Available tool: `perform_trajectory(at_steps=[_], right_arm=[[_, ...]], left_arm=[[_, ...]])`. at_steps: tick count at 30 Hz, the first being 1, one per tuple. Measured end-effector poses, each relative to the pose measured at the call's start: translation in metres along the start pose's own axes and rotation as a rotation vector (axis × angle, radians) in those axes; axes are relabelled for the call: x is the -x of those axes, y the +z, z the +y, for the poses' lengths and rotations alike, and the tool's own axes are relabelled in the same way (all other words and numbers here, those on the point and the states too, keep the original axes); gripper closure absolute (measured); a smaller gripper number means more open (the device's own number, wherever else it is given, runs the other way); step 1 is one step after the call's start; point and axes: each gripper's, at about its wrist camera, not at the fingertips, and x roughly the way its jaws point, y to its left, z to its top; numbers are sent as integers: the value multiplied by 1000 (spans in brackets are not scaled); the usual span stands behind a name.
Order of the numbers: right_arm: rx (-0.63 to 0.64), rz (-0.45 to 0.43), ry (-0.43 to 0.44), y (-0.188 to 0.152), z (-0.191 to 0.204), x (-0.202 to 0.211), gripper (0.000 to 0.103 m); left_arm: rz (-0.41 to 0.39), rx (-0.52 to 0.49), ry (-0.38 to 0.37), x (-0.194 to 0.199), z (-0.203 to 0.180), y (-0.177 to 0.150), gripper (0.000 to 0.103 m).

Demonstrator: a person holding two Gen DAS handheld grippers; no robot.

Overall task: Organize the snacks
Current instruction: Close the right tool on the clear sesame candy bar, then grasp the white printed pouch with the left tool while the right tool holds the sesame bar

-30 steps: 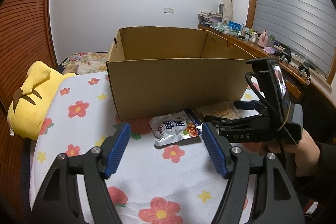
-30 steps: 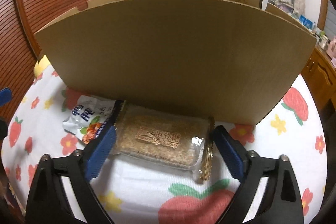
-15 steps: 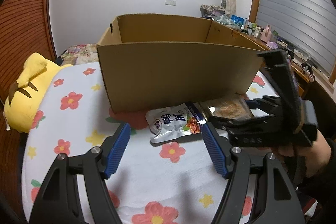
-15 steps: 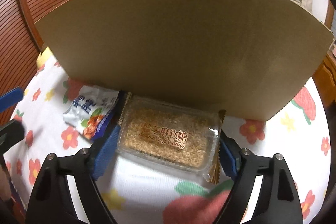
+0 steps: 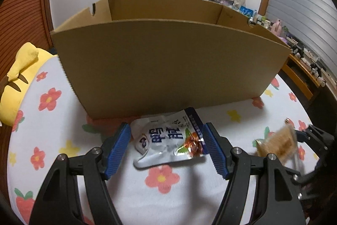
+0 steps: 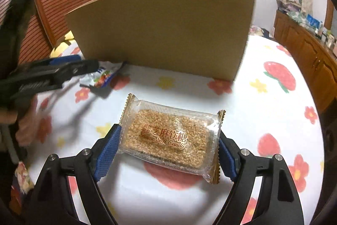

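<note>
A white foil snack pouch (image 5: 166,140) with blue lettering lies flat on the flowered sheet, just in front of the cardboard box (image 5: 168,60). My left gripper (image 5: 166,147) stands open astride it, one blue pad at each side edge. My right gripper (image 6: 167,153) is shut on a clear pack of sesame soft candy (image 6: 168,138), held by its two short ends above the sheet, well back from the box (image 6: 164,31). The left wrist view shows that pack (image 5: 276,144) blurred at the far right. From the right wrist view, the left gripper (image 6: 52,73) reaches in over the pouch (image 6: 101,77).
The open-topped box stands across the middle of the bed, its tall near wall facing me. A yellow plush toy (image 5: 19,77) lies at the left edge. A wooden sideboard (image 6: 305,50) loaded with small items runs along the right.
My right gripper closed on the sesame candy pack and drew it up and back from the box. My left gripper moved forward and down until its fingers straddle the pouch.
</note>
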Motion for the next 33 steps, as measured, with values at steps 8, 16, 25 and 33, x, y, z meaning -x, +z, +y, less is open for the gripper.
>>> perform_trajectory(at_steps=[8,16,25,33], right_arm=[[-12,-9,4,-1,1,-3,18],[-35,-12,9,-1,-2,-3,18],[-30,-3,5,-2,-2,-5,17],[-19,0,-1,-2,-1,-6,17]], left_arm=[[46,18,26,-18,2,0,32],[51,-45,37,-21,-12,-6,30],[75,-85,25,-28,-25,-8,38],[22,-75,-55,-2,-26,-19,67]])
